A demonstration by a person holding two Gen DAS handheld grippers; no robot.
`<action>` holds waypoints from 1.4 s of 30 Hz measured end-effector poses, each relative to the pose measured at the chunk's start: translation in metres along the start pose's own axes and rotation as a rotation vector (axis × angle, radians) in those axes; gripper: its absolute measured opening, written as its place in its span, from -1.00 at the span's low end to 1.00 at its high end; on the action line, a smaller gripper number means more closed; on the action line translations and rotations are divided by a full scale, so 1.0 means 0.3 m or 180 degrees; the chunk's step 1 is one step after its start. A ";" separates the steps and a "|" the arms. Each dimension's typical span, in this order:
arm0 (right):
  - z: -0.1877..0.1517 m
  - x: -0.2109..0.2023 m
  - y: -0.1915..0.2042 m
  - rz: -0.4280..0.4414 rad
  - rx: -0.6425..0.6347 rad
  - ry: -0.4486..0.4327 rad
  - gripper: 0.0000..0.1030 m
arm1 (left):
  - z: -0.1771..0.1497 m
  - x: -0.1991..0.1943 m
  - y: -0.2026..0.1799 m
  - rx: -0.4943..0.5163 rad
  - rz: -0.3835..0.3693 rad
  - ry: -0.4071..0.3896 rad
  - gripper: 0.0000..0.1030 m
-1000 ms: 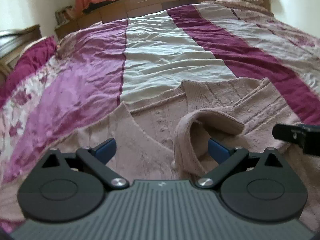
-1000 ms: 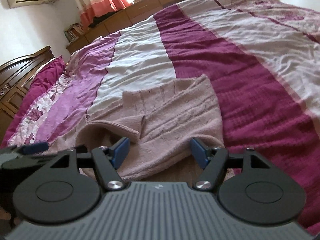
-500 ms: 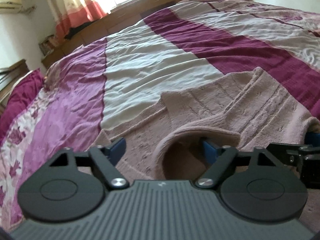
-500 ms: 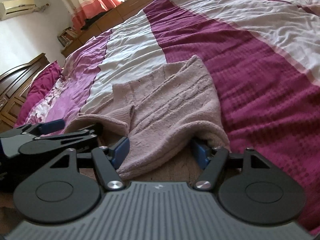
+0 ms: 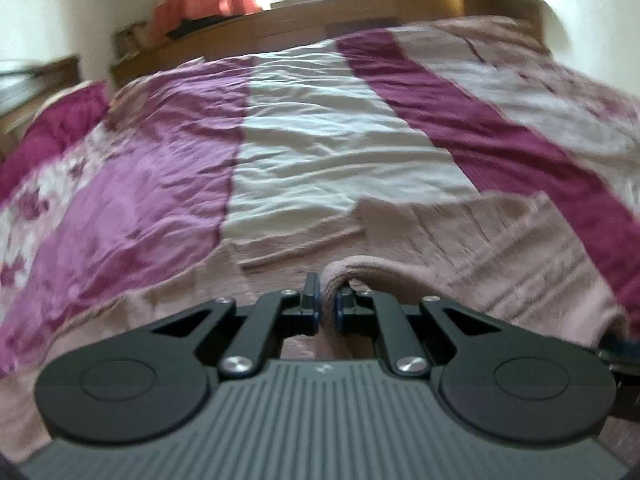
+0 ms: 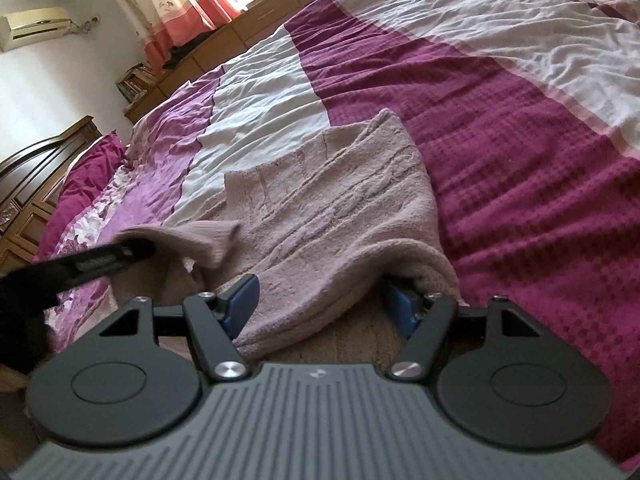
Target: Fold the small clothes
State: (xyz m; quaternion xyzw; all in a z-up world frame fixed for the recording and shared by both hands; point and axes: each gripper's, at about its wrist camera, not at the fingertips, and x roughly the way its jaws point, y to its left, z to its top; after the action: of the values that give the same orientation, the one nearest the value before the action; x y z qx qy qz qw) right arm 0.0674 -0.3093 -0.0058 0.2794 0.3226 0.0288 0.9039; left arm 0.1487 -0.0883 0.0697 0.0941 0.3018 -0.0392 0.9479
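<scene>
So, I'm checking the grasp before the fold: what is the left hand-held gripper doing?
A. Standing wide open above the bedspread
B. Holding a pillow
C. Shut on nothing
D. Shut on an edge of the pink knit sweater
D: the left hand-held gripper has just closed, pinching a raised edge of the pink knit sweater.

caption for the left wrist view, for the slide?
Left gripper, jaws just closed, pinches a raised fold of the pink knit sweater lying on the striped bedspread.

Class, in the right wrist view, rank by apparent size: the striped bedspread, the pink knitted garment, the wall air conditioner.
1. striped bedspread
2. pink knitted garment
3. wall air conditioner, though distance shrinks it.
</scene>
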 end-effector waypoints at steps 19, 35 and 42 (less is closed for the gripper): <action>-0.005 0.001 0.005 -0.0016 -0.0060 -0.0002 0.45 | -0.252 -0.087 0.335 -0.1419 0.0139 0.0578 -0.20; 0.023 -0.030 0.015 -0.0062 -0.0098 0.0166 0.45 | -0.288 -0.155 0.513 -0.1697 0.0278 0.0537 -0.19; 0.069 -0.115 0.058 -0.0114 -0.0229 0.0334 0.45 | -0.272 -0.121 0.593 -0.1658 0.0279 0.0550 -0.19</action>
State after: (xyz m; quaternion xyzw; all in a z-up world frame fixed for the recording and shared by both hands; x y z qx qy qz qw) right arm 0.0549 -0.3129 0.0359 0.2391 0.3733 0.0387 0.8955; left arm 0.0964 0.1031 0.0531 -0.1368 0.3770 0.0890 0.9117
